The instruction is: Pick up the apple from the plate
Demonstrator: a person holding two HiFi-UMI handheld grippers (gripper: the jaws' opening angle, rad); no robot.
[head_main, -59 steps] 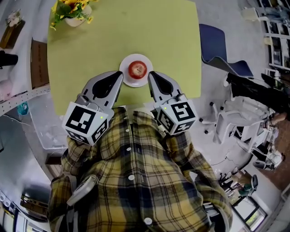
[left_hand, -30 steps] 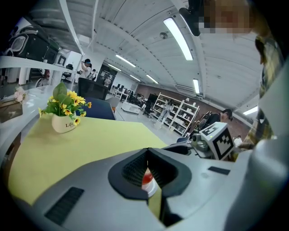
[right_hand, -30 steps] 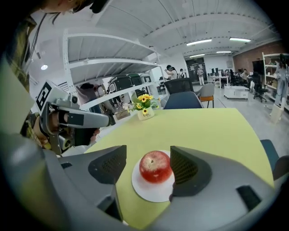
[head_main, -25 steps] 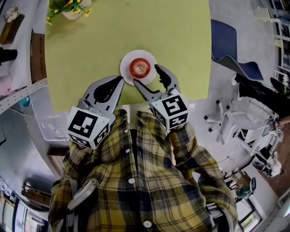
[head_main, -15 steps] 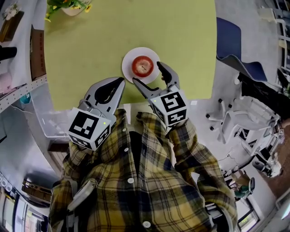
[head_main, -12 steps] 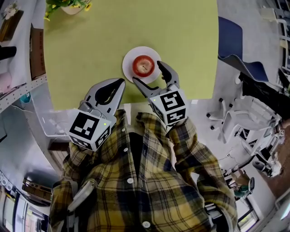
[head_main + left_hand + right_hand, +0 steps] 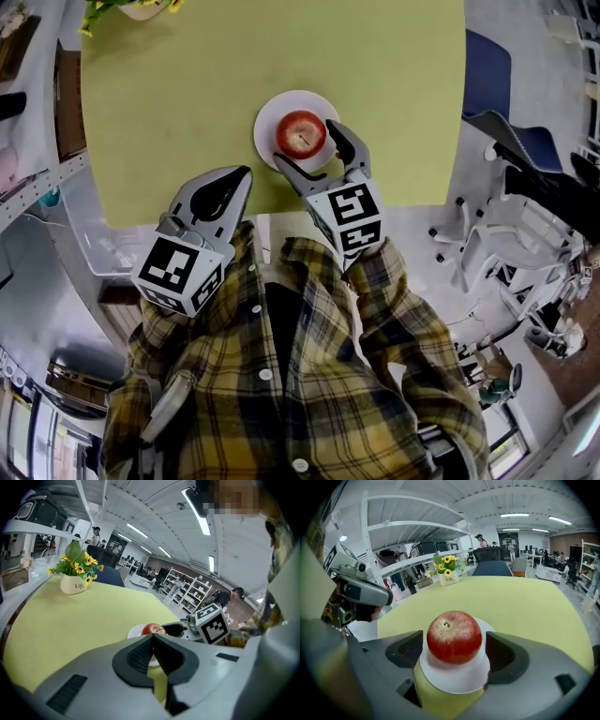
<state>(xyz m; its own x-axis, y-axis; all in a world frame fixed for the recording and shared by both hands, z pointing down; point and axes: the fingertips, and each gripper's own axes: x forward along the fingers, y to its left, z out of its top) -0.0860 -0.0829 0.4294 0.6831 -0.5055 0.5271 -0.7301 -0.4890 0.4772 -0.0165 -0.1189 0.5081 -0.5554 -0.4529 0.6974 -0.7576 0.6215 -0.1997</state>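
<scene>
Apple (image 7: pixel 301 133) on plate (image 7: pixel 266 123), between right gripper's (image 7: pixel 308 143) jaws.

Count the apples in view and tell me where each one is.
1. The apple sits on the white plate on the green table, between the right tongs, whose jaws have just been opening and stand apart. No other apple shows.

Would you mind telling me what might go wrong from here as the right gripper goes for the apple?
The right gripper has just been opening its jaws, which now straddle the apple without touching it.
1. The apple is round and smooth, so an off-centre squeeze might pop it out and send it rolling across the table.
2. The jaws sit low over the small plate and may catch its rim, shoving or tipping it.
</scene>
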